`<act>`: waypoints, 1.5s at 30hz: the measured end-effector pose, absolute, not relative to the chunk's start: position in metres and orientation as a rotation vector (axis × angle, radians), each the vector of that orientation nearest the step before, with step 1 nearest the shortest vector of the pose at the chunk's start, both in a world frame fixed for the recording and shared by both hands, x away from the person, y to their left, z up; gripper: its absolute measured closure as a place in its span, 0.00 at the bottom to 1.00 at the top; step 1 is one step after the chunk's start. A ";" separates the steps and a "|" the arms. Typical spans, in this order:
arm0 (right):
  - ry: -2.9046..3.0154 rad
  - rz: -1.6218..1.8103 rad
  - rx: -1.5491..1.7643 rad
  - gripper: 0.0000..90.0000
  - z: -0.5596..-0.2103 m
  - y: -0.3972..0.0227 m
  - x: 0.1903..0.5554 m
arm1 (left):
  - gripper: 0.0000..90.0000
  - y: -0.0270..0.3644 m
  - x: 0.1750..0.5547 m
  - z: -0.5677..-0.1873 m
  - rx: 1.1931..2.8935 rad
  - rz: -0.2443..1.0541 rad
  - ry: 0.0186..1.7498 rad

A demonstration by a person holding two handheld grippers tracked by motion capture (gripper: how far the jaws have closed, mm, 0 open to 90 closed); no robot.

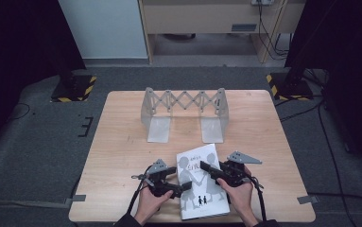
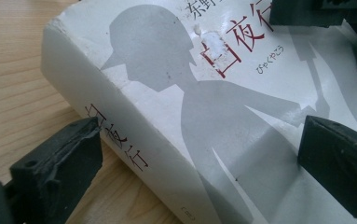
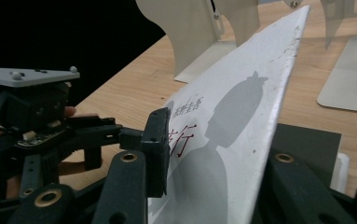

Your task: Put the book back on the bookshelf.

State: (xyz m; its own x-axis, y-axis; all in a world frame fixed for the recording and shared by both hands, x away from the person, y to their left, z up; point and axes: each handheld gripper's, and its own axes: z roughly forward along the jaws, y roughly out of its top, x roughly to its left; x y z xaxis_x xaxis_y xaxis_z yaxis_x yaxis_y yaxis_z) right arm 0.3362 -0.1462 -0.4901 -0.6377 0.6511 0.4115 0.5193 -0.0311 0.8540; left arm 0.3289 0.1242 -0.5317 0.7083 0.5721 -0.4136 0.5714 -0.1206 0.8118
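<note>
**Cover lifted, spine flanked**

The white book (image 1: 201, 182) lies at the lower centre of the bench (image 1: 117, 142). The right gripper (image 3: 204, 154) has its fingers clamped on the raised front cover. The left gripper (image 2: 199, 154) has fingers apart, either side of the spine.

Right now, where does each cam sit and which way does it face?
High view: above the person's table edge, looking forward and down at the book, book rack, both hands.
Left gripper view: rides the left gripper, facing the book's spine; jaws open.
Right gripper view: rides the right gripper, shut on the cover.
All share the book.
</note>
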 end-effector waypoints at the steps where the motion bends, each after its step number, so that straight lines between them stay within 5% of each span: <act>1: 2.100 1.770 1.279 0.71 -0.489 -0.146 0.336 | 0.00 0.124 0.329 -0.532 1.775 -0.003 0.905; 11: 2.107 1.804 1.265 0.72 -0.489 -0.150 0.336 | 0.00 0.126 0.333 -0.540 1.728 -0.141 0.972; 25: 2.154 1.774 1.401 0.68 -0.507 -0.156 0.348 | 0.01 0.122 0.337 -0.541 1.799 -0.101 0.967; 45: 2.133 1.920 1.204 0.77 -0.488 -0.155 0.338 | 0.00 0.128 0.340 -0.546 1.713 -0.285 0.881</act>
